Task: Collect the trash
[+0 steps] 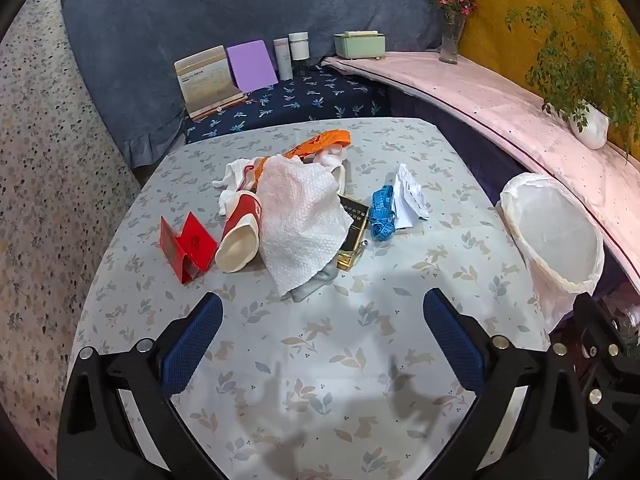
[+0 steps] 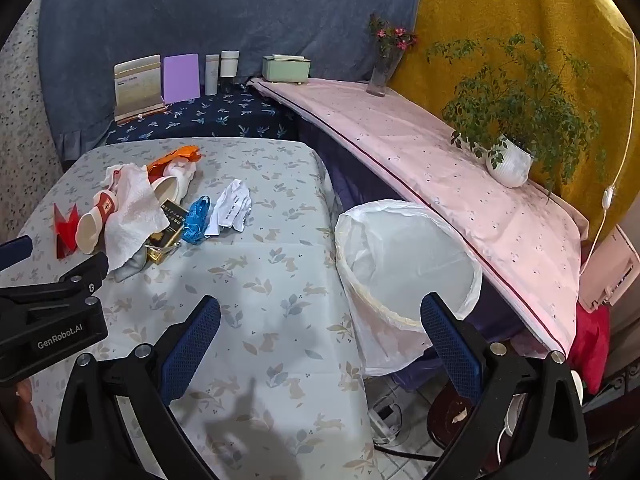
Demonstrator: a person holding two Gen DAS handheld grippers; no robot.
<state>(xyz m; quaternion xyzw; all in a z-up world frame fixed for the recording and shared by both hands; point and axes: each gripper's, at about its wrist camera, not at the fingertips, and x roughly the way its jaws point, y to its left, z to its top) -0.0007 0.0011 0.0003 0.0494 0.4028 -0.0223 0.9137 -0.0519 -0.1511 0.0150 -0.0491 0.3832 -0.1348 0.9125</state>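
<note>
My gripper pads [image 1: 192,344] are blue textured rubber on matt black plastic. Tablecloth [image 1: 400,288] looks smooth, the paper towel [image 1: 300,216] is dimpled and soft, and the bin liner [image 2: 404,256] thin crinkly white plastic.

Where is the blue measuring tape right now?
The blue measuring tape lies on the table, right of the clutter pile in both views, between the black-and-gold box and the crumpled white paper.

Litter heaped mid-bench, bin off the right edge

On the bench [image 1: 400,320], a paper towel [image 1: 304,216] lies over a box [image 1: 352,232]; a cup [image 1: 240,240] lies left of it, a tape measure [image 1: 382,212] and crumpled paper [image 1: 408,196] right. The bin [image 1: 556,236] stands beside the right edge.
</note>
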